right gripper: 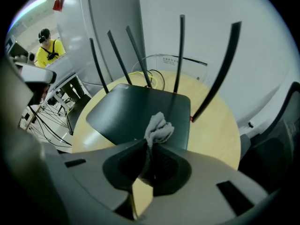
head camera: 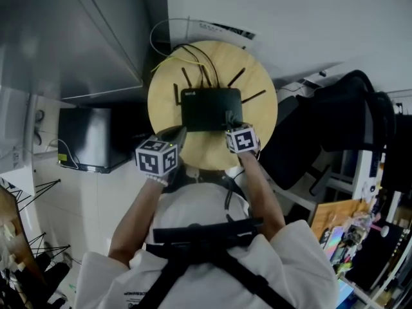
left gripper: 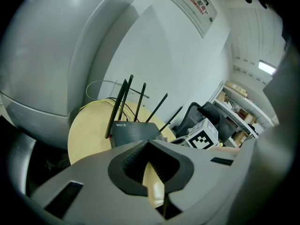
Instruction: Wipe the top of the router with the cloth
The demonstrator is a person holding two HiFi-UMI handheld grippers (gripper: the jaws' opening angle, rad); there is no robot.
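While the wipe is on: the router [right gripper: 136, 109] lies flat just ahead of the right gripper [right gripper: 150, 150], its near edge right under the tips.
Cloth: a pale grey wad [right gripper: 158, 128] sticks out past the tips and seems to rest on the dark lid; I can't confirm contact.
Right gripper state: jaws clamped on the cloth's tail.
Left gripper: it [left gripper: 147, 146] hangs off to the left of the router, tips together, nothing between them.
Antennas: thin black rods [right gripper: 180, 55] stand beyond the cloth and to both sides.
Table: a round wooden top [right gripper: 220, 135] carries it all.
Risk one: only a small wad shows, so a firm stroke could put hard jaw tips on the lid.
Risk two: a long push forward would likely knock an antenna or snag the cloth on one.
Risk three: nothing braces the router, so drag could slide it towards the cables [head camera: 193, 51].
Head view only: both grippers together, and the cables behind the router.
Right gripper view only: the cloth in the jaws.
Left gripper view only: white print on the router's front edge [left gripper: 123, 124].
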